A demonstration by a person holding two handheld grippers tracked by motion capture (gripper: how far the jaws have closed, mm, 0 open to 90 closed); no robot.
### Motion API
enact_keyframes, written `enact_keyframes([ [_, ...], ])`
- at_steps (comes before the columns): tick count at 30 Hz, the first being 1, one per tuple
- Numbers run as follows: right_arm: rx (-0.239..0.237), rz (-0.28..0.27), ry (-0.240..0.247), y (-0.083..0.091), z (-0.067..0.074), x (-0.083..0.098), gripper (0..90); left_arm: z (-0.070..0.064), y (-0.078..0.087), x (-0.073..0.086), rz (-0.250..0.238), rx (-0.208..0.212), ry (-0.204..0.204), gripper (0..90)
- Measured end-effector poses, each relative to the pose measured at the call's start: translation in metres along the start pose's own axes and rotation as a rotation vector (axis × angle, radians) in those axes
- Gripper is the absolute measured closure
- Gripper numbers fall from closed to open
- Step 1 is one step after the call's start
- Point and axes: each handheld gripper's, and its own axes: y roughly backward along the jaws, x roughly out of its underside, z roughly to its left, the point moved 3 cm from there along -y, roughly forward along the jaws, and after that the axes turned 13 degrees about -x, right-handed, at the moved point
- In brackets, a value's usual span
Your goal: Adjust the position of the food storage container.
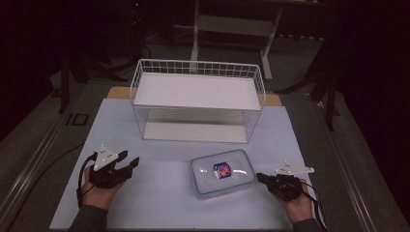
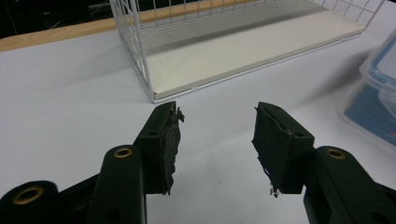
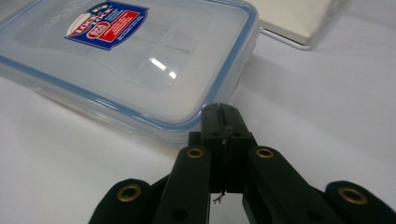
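Observation:
A clear plastic food container (image 1: 223, 173) with a blue-rimmed lid and a red and blue label lies flat on the white table top, right of centre. My right gripper (image 1: 258, 177) is shut with nothing in it. Its tip (image 3: 223, 109) sits right at the container's (image 3: 140, 60) near right corner, and I cannot tell whether it touches. My left gripper (image 1: 129, 158) rests on the table at the left, its jaws apart (image 2: 217, 109) with only bare table between them. The container's edge (image 2: 378, 93) lies off to its right.
A white wire rack (image 1: 198, 99) with two shelf levels stands behind the container, its open front facing me; its lower shelf (image 2: 233, 51) lies just ahead of the left gripper. The white table top (image 1: 169, 203) ends in a wooden edge behind the rack. Dark floor and furniture legs surround it.

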Motion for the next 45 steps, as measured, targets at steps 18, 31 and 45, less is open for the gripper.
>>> enact_keyframes([
  [18,-0.087,0.064,0.172,-0.042,0.051,-0.023,90.0,-0.001,0.000,0.000,0.000,0.004,-0.005,48.6],
  [31,-0.138,0.080,0.225,-0.056,0.069,-0.029,90.0,-0.004,-0.002,0.000,0.003,0.018,-0.014,48.4],
  [45,-0.149,0.058,0.226,-0.056,0.072,-0.037,82.9,-0.010,-0.002,-0.001,0.006,0.058,-0.017,47.7],
])
